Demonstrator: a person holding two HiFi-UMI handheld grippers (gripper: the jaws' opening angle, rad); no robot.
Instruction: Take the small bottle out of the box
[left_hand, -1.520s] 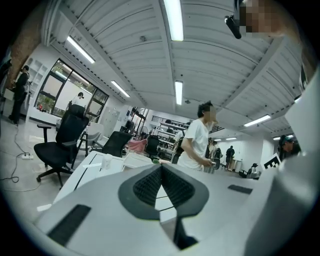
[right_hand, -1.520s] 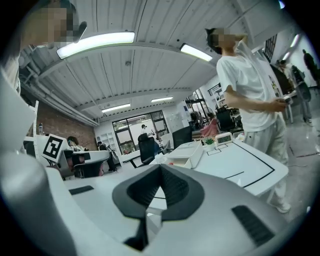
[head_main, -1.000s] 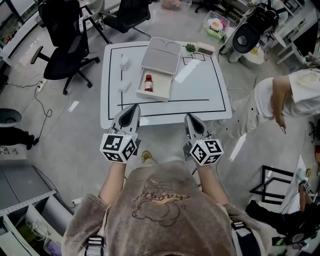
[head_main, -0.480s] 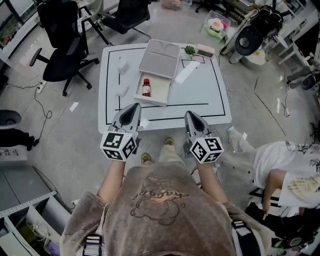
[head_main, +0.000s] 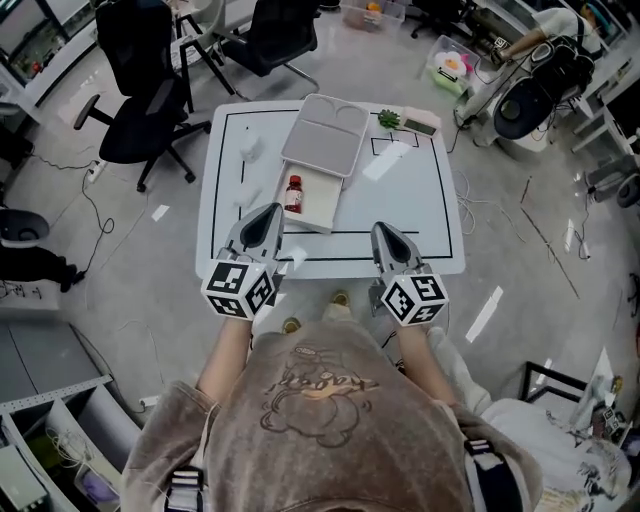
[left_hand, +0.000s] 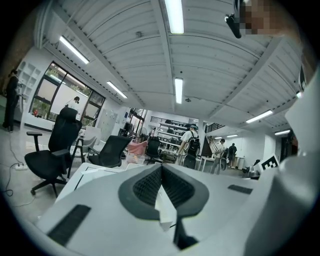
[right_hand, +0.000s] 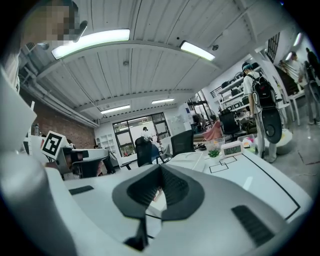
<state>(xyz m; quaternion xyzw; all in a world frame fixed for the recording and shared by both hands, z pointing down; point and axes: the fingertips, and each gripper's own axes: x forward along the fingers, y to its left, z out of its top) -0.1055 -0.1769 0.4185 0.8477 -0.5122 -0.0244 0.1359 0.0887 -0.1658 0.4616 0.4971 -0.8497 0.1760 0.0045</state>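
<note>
A small bottle (head_main: 294, 194) with a red cap and dark red body lies in an open white box (head_main: 312, 203) on the white table (head_main: 400, 190); the box's grey lid (head_main: 324, 134) leans open behind it. My left gripper (head_main: 266, 222) hovers at the table's near edge, just left of the box, jaws shut and empty. My right gripper (head_main: 386, 236) hangs at the near edge to the right of the box, also shut with nothing held. In both gripper views the jaws (left_hand: 161, 175) (right_hand: 159, 181) meet along one line, and the bottle does not show.
A small green plant (head_main: 386, 119) and a clock (head_main: 420, 125) stand at the table's far right. Two white lumps (head_main: 250, 148) lie at the left. Black office chairs (head_main: 140, 95) stand beyond the left corner. Black lines mark the tabletop.
Both grippers hold their place at the table's near edge. A person in white who stood at the right has gone from the head view, and the view has shifted slightly.
</note>
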